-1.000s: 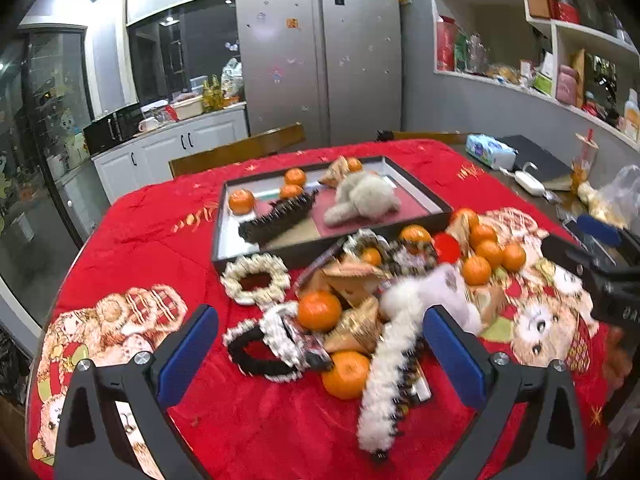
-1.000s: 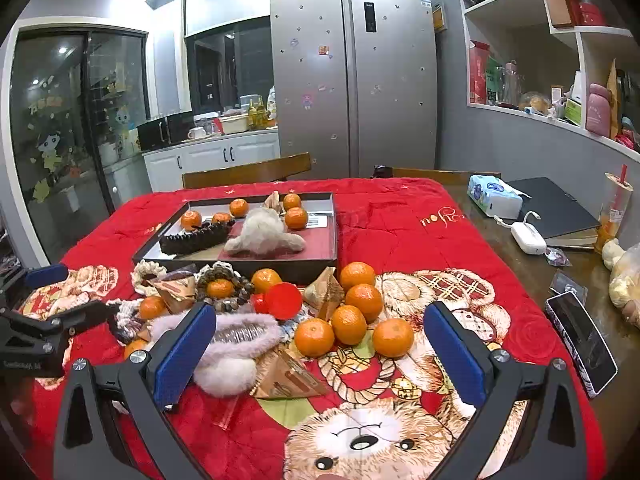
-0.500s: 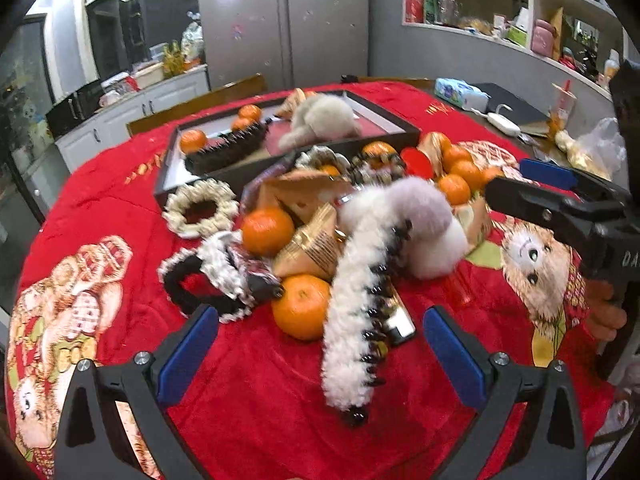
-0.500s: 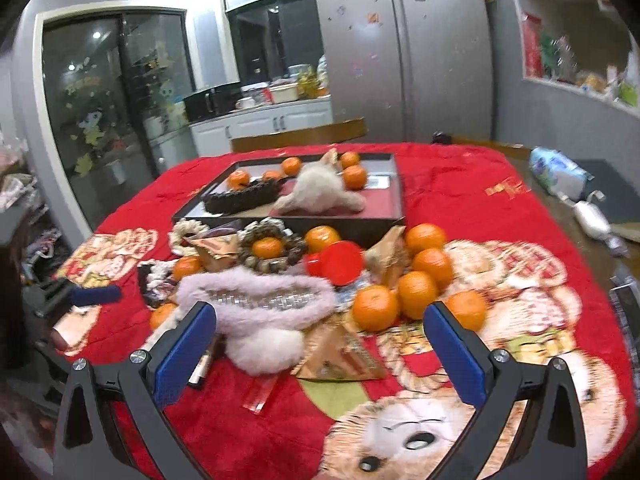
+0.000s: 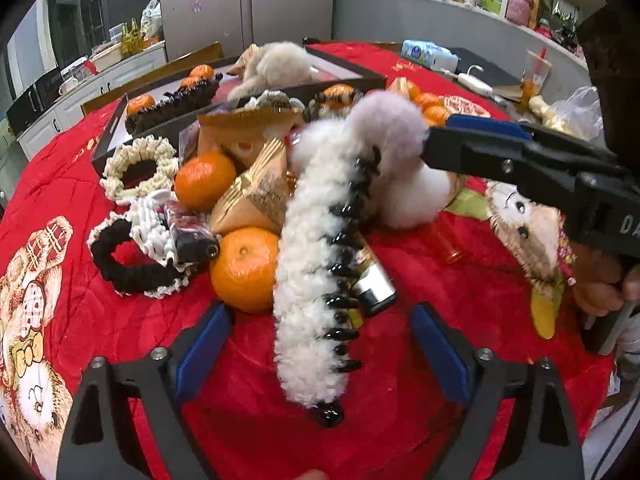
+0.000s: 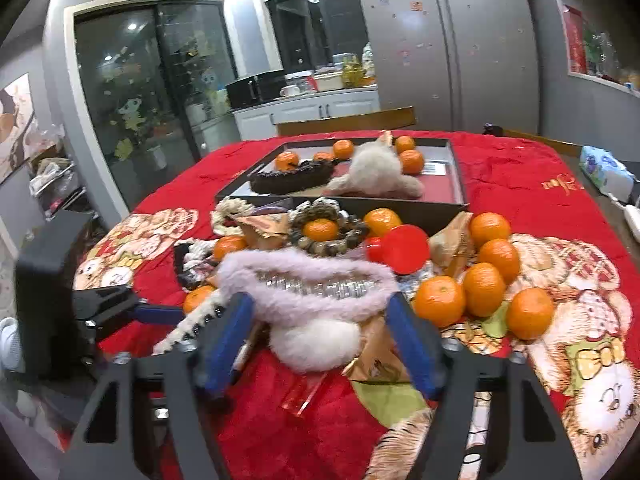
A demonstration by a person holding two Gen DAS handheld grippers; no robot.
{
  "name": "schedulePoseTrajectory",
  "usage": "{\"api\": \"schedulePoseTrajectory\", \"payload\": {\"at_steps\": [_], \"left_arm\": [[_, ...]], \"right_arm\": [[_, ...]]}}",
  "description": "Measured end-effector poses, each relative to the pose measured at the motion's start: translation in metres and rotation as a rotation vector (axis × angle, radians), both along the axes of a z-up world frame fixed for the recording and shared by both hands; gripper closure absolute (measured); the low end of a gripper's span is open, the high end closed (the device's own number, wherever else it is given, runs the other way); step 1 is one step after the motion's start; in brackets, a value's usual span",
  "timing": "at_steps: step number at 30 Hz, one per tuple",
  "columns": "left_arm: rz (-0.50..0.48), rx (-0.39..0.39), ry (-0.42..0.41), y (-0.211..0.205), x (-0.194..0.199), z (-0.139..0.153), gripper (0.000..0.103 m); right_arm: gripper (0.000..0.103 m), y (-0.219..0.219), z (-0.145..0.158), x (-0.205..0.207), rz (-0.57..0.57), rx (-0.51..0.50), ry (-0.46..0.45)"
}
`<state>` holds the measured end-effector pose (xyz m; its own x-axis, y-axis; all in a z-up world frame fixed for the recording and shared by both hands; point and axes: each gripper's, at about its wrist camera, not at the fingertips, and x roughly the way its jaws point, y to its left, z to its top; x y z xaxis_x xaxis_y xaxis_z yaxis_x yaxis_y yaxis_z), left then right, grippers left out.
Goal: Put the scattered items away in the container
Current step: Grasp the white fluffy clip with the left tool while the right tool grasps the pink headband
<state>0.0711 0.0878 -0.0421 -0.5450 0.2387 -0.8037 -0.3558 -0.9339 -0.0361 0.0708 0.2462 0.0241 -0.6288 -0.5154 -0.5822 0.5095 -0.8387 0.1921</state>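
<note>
step: grasp – white fluffy claw hair clip [image 5: 308, 280] is framed by the spread left gripper [image 5: 320, 344] | right gripper [image 6: 320, 336], also spread, is aimed at the pink fluffy clip [image 6: 304, 284] | black rectangular tray [image 6: 460, 184] lies at 12 o'clock | advice: fingers are best closed across the clip's spine – fur alone may slip

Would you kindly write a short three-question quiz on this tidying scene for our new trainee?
1. True or false: the left tongs are clamped on the white fluffy hair claw.
2. Which item sits between the right tongs' fingers? A) pink fluffy hair claw B) red cap C) beaded bracelet
3. Fill in: inside the dark tray lies a dark hair claw, a pale plush item and several ____.

Key: 1 false, they are open around it; 2 A; 3 oranges.
</note>
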Motion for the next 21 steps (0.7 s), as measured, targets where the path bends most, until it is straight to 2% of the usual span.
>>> {"api": "schedulePoseTrajectory", "payload": {"at_steps": [3,8,12,15,17,21], "left_arm": [[0.011,0.017,0.004,-0.002,0.000,0.001,0.015],[0.003,0.020,0.004,-0.003,-0.001,0.001,0.015],[0.000,0.050,0.008,-0.006,-0.001,0.000,0.015],[0.010,0.072,0.011,-0.008,-0.001,-0.001,0.015],[0.020,0.080,0.012,-0.009,-0.001,-0.001,0.015],[0.017,0.055,0.016,-0.005,-0.001,-0.001,0.015]], "right_arm": [[0.053,-0.006,0.000,0.002,0.034,0.017,0.004],[0.055,-0.017,-0.001,0.006,0.071,0.060,0.024],[0.056,-0.023,0.000,0.007,0.058,0.094,0.066],[0.062,-0.023,0.000,0.002,0.026,0.088,0.076],[0.071,-0.025,-0.001,-0.002,0.031,0.085,0.060],[0.076,-0.030,-0.002,0.001,0.044,0.099,0.077]]}}
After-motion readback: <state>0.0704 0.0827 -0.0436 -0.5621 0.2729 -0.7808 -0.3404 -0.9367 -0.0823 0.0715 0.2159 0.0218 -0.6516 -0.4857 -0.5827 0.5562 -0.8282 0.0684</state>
